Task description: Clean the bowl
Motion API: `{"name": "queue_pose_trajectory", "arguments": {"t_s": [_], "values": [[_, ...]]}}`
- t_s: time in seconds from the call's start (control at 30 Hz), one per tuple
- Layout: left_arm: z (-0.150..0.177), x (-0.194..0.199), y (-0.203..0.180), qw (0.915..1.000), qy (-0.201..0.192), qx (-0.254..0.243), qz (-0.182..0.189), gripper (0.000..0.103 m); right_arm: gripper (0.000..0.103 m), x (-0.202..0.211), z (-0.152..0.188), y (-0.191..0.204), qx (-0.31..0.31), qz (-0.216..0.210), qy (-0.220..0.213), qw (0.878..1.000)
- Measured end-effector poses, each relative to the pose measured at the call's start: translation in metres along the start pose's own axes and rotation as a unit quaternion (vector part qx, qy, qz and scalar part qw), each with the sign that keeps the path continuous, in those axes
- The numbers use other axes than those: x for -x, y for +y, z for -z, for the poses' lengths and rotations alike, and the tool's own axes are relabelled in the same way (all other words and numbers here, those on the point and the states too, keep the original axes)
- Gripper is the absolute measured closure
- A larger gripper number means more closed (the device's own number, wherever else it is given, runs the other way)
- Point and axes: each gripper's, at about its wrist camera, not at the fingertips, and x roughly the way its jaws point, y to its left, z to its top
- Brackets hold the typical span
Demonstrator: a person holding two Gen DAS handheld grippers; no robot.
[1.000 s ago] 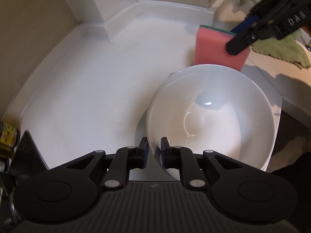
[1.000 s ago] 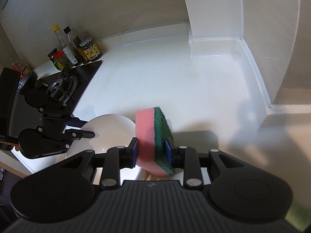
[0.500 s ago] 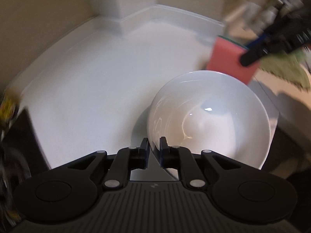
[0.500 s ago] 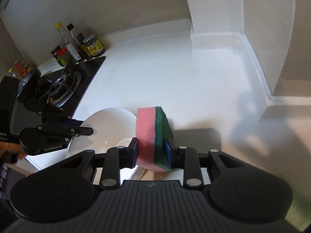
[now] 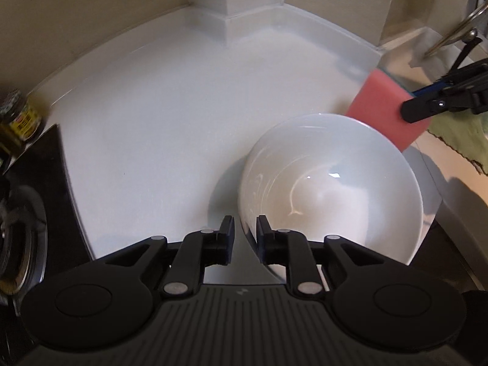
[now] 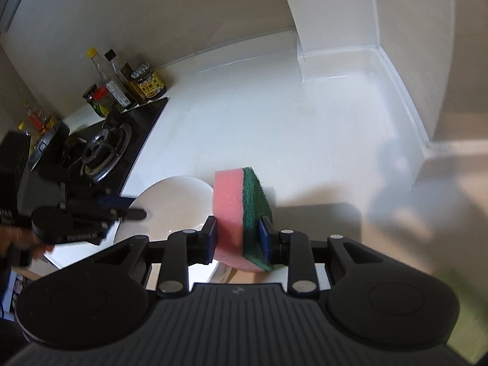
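Note:
A white bowl (image 5: 332,189) sits at the front edge of the white counter (image 5: 170,116). My left gripper (image 5: 245,228) is shut on its near rim. The bowl also shows in the right wrist view (image 6: 170,204), with the left gripper (image 6: 131,210) on its left rim. My right gripper (image 6: 238,238) is shut on a pink sponge with a green scouring side (image 6: 241,213), held just beyond the bowl's far right rim. In the left wrist view the sponge (image 5: 384,116) and the right gripper's fingers (image 5: 427,106) sit behind the bowl, outside it.
A black gas hob (image 6: 100,152) lies left of the bowl, with several sauce bottles and jars (image 6: 122,91) behind it. A green cloth (image 5: 460,134) and a faucet (image 5: 451,30) are at the right. A white pillar (image 6: 335,15) stands at the back.
The left wrist view has swung left, bringing the hob and a jar into sight. The bowl stays gripped. The sponge has shifted right and slightly away, still held beyond the bowl's rim.

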Motion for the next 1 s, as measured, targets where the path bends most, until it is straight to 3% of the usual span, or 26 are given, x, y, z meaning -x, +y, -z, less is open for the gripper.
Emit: {"name": "queue_pose_trajectory", "arguments": {"t_s": [0.03, 0.13, 0.23, 0.3, 0.33, 0.4, 0.43, 0.5, 0.63, 0.7, 0.73, 0.87, 0.93, 1.0], "values": [[-0.001, -0.003, -0.001, 1.0000, 0.001, -0.007, 0.003, 0.090, 0.078, 0.001, 0.001, 0.002, 0.006, 0.002, 0.003, 1.000], [-0.006, -0.009, -0.007, 0.9953, -0.001, -0.097, 0.008, 0.090, 0.078, 0.001, -0.003, 0.003, 0.022, 0.002, 0.014, 1.000], [-0.019, -0.017, -0.009, 0.9805, -0.008, -0.192, 0.040, 0.088, 0.078, -0.001, -0.009, 0.002, 0.031, 0.006, 0.017, 0.999], [-0.024, -0.021, -0.012, 0.9623, -0.015, -0.264, 0.065, 0.087, 0.078, -0.004, -0.013, 0.002, 0.035, 0.011, 0.015, 0.999], [-0.029, -0.023, -0.010, 0.9598, -0.012, -0.269, 0.079, 0.087, 0.078, -0.006, -0.016, 0.001, 0.036, 0.015, 0.013, 0.999], [-0.036, -0.024, -0.005, 0.9689, -0.010, -0.234, 0.081, 0.085, 0.078, -0.008, -0.018, 0.000, 0.035, 0.015, 0.012, 0.999], [-0.036, -0.022, -0.003, 0.9783, -0.008, -0.195, 0.070, 0.079, 0.078, -0.008, -0.017, 0.000, 0.033, 0.013, 0.011, 0.999], [-0.035, -0.017, 0.001, 0.9924, -0.003, -0.113, 0.048, 0.079, 0.078, -0.007, -0.015, 0.000, 0.027, 0.009, 0.008, 1.000], [-0.018, -0.010, -0.001, 0.9998, 0.005, -0.007, 0.019, 0.079, 0.078, -0.003, -0.007, -0.002, 0.013, 0.003, 0.004, 1.000], [-0.015, -0.015, -0.003, 0.9998, -0.006, -0.002, 0.020, 0.090, 0.078, 0.000, -0.002, 0.000, 0.009, 0.003, 0.003, 1.000], [-0.015, -0.016, -0.004, 0.9995, -0.006, -0.015, 0.026, 0.094, 0.078, 0.001, -0.001, 0.002, 0.012, 0.004, 0.006, 1.000], [-0.030, -0.023, -0.012, 0.9917, 0.005, -0.124, 0.033, 0.093, 0.078, 0.003, 0.000, 0.005, 0.030, 0.000, 0.025, 0.999], [-0.035, -0.027, -0.016, 0.9808, 0.001, -0.189, 0.047, 0.092, 0.079, 0.001, -0.004, 0.003, 0.038, -0.001, 0.029, 0.999], [-0.041, -0.031, -0.024, 0.9560, -0.013, -0.286, 0.063, 0.089, 0.079, 0.000, -0.008, 0.002, 0.044, 0.001, 0.029, 0.999]]}}
